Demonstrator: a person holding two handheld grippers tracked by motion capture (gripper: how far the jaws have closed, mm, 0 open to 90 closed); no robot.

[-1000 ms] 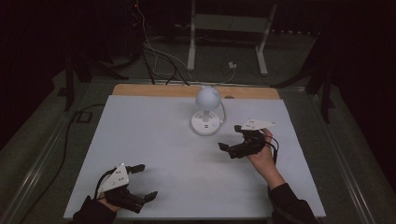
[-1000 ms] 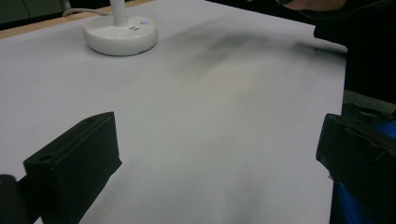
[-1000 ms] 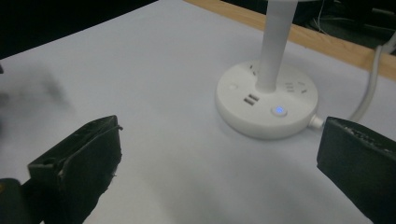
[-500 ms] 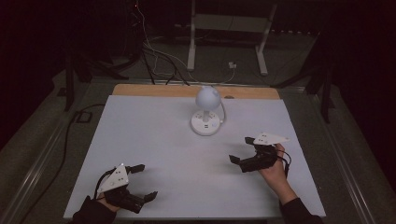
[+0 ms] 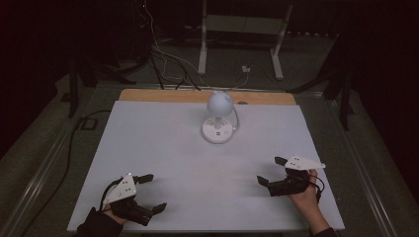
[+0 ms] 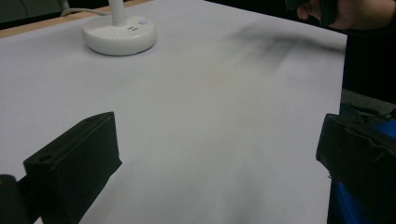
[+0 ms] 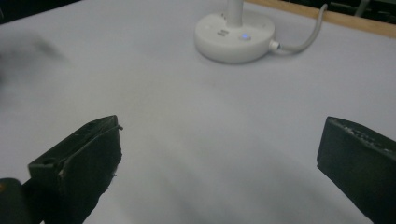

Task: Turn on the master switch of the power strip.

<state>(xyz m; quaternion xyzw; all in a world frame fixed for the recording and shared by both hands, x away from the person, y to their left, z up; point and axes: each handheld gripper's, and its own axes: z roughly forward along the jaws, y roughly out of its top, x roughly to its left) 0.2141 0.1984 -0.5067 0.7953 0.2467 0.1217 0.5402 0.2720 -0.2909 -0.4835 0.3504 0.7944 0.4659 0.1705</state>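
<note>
A white desk lamp [image 5: 218,131] with a round base and a ball-shaped head stands at the back middle of the white table top [image 5: 163,148]. My left gripper [image 5: 155,192] rests open at the front left corner, nothing between its jaws. My right gripper [image 5: 270,170] is open at the front right, held just above the sheet, well short of the lamp. In the left gripper view the lamp base [image 6: 119,35] lies far ahead of my left gripper [image 6: 219,135]. In the right gripper view the lamp base [image 7: 235,35], with a small blue light, is beyond my right gripper [image 7: 222,140].
A white cable [image 7: 303,39] runs from the lamp base toward the table's wooden back edge [image 5: 163,95]. Behind the table a metal stand [image 5: 242,29] and loose cables [image 5: 163,59] sit on the dark floor. The other hand [image 6: 355,11] shows at the far right edge.
My right gripper has drawn back from beside the lamp toward the front right of the table, staying open. The left gripper has not moved.
</note>
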